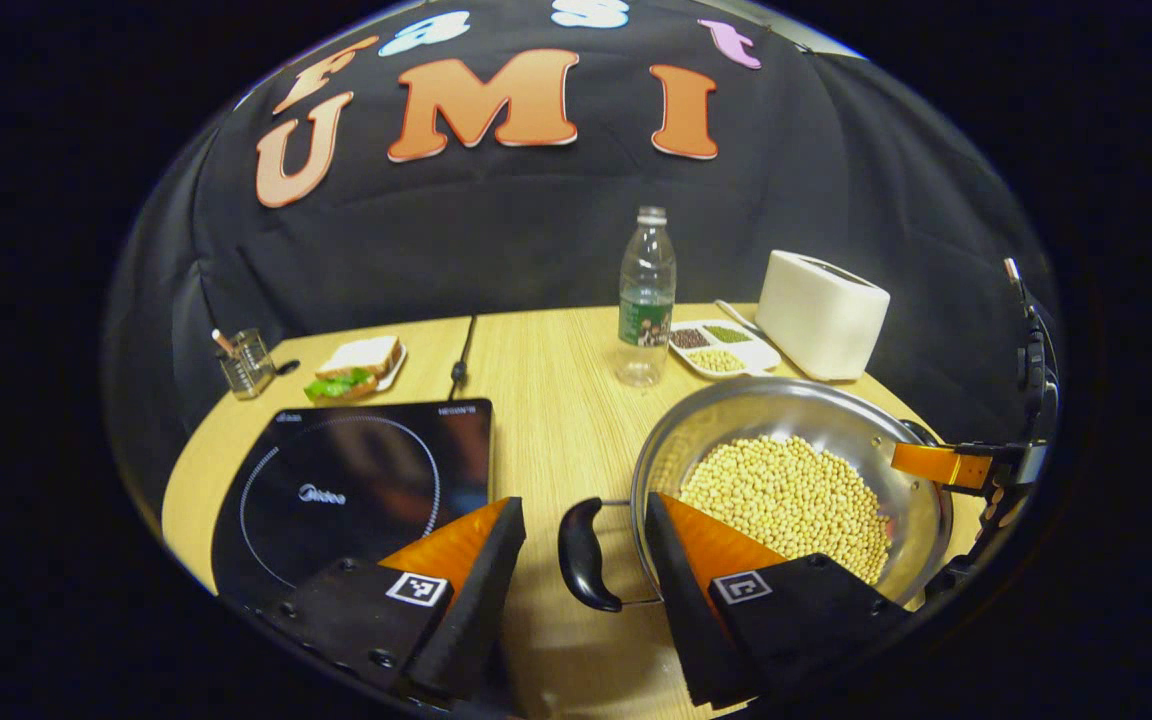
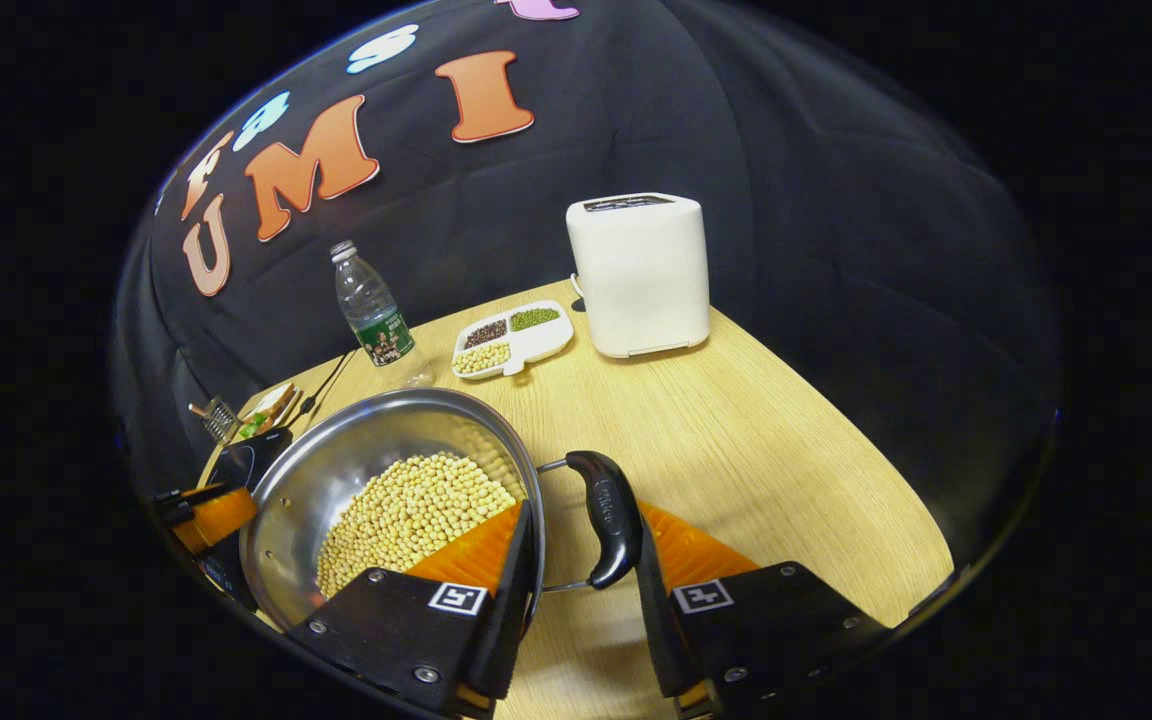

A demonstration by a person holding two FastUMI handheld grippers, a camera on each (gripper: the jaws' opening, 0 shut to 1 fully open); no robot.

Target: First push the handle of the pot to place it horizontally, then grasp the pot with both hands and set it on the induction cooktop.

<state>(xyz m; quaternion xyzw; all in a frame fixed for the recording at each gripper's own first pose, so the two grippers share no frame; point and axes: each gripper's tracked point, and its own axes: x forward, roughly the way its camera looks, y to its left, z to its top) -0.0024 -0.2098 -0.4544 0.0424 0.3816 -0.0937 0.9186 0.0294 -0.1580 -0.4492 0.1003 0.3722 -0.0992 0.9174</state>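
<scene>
Pot (image 1: 796, 480), steel, sits on the wooden table (image 1: 556, 400) just right of the induction cooktop (image 1: 356, 490), not on it; we see it holding a heap of yellow soybeans (image 1: 786, 500). It has a black handle on each side. In the left gripper view the left gripper (image 1: 584, 545) has its fingers spread wide apart, the near handle (image 1: 581, 555) lying in the gap between them, touching neither as far as we can tell. In the right gripper view the right gripper (image 2: 581, 545) also has its fingers apart, straddling the other handle (image 2: 611, 515); its right finger looks just beside or touching the handle, and we cannot tell which. Its left finger overlaps the pot rim.

Behind the pot we note a divided white tray (image 2: 514, 340) with dark grains, green beans and yellow beans in separate compartments. A white toaster (image 2: 641, 275) stands just right of it, a plastic bottle (image 1: 646, 300) upright left of it. Far left: a sandwich on a plate (image 1: 361, 368) and a glass cup (image 1: 246, 365) holding small sticks. A black cord (image 1: 463, 355) runs back from the cooktop
</scene>
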